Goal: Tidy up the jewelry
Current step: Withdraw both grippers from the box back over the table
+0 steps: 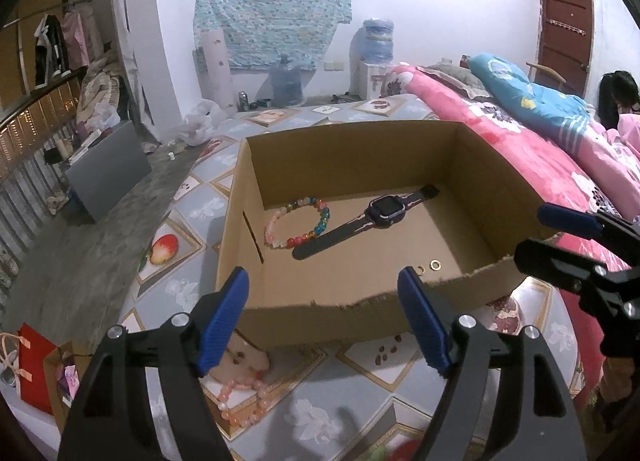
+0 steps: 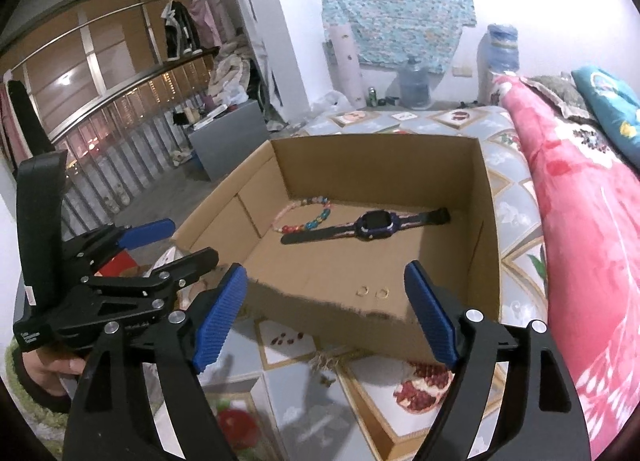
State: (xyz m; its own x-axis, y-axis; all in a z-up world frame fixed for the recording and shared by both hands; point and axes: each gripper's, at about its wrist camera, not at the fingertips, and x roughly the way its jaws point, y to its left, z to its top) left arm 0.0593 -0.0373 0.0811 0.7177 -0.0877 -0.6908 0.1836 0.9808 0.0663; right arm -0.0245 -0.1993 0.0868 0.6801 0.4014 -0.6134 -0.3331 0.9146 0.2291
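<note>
A pink bead bracelet (image 1: 244,401) lies on the bed outside the cardboard box's (image 1: 352,313) torn near wall, just under the left gripper (image 1: 324,321), fingers spread and empty; I'd drop straight onto it. The right gripper (image 2: 326,317) is likewise open, empty.

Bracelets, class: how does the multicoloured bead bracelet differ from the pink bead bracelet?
The multicoloured bead bracelet lies inside the cardboard box, beside the watch; the pink bead bracelet lies outside it on the patterned cover. The first mixes red, blue, yellow and pale beads; the second is all pink. Both are loops of round beads.
</note>
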